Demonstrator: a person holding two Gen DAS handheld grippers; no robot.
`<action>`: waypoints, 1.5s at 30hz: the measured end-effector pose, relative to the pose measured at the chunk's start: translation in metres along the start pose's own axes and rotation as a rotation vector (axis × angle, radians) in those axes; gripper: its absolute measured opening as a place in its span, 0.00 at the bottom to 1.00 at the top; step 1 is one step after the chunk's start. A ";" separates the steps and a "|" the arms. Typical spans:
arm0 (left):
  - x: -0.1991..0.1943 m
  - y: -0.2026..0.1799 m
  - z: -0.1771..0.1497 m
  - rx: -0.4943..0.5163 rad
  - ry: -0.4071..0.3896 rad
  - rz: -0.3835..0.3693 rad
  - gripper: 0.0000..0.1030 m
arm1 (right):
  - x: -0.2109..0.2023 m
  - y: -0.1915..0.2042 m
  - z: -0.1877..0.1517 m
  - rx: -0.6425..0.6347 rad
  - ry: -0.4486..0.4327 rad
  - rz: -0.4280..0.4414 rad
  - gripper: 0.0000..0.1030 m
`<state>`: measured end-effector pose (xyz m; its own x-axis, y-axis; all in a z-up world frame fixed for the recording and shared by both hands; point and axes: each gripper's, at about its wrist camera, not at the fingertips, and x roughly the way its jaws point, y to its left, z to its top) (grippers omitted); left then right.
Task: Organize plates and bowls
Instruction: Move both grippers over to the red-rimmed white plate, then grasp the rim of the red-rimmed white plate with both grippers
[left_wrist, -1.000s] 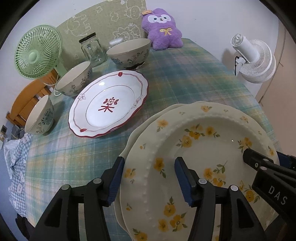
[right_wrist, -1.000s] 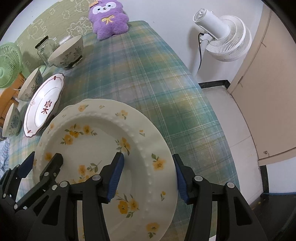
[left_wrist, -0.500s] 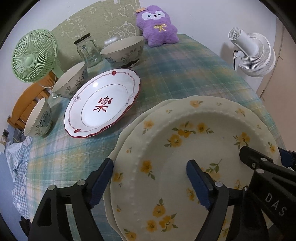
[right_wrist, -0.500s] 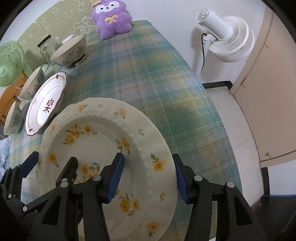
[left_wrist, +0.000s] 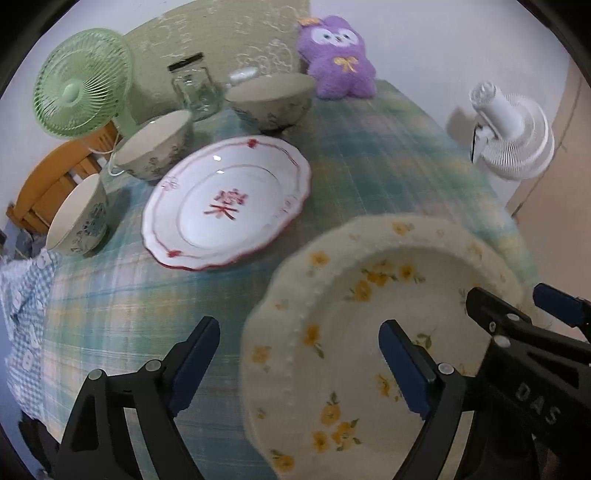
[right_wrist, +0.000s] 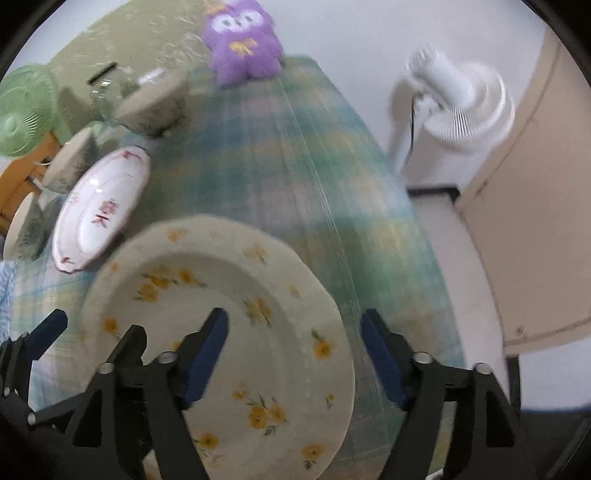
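A cream plate with yellow flowers (left_wrist: 388, 325) lies at the near edge of the plaid-covered table (left_wrist: 369, 166). My left gripper (left_wrist: 299, 343) straddles its left rim. Its jaws are opening and the blue pads (left_wrist: 197, 365) stand clear of the rim. My right gripper (right_wrist: 295, 325) straddles the right rim of the same plate (right_wrist: 221, 314), and its jaws are also opening without pressing on it. A white plate with red trim (left_wrist: 225, 206) lies further back on the left. Three patterned bowls (left_wrist: 271, 99) (left_wrist: 155, 147) (left_wrist: 77, 218) curve around it. The picture is motion-blurred.
A glass jar (left_wrist: 195, 88), a green fan (left_wrist: 81, 81) and a purple plush toy (left_wrist: 336, 59) stand along the back. A white fan (left_wrist: 513, 136) stands on the floor to the right of the table. A wooden chair (left_wrist: 48, 177) is at the left.
Both grippers have let go of the flowered plate's rim: the left jaws widened first, then the right. Both hands have lifted a little, and the plate stays on the table.
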<state>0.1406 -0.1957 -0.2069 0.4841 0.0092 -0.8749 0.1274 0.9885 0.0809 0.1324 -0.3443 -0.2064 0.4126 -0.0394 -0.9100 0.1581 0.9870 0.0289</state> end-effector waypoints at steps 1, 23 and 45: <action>-0.004 0.004 0.002 -0.009 -0.009 -0.005 0.87 | -0.008 0.005 0.004 -0.017 -0.019 0.010 0.79; 0.002 0.122 0.075 -0.212 -0.110 0.090 0.79 | -0.019 0.122 0.097 -0.163 -0.183 0.134 0.79; 0.099 0.134 0.098 -0.214 0.015 0.107 0.45 | 0.096 0.161 0.134 -0.225 -0.017 0.143 0.50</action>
<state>0.2902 -0.0771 -0.2363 0.4722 0.1161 -0.8738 -0.1110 0.9912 0.0718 0.3178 -0.2097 -0.2340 0.4316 0.1024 -0.8962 -0.1058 0.9924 0.0624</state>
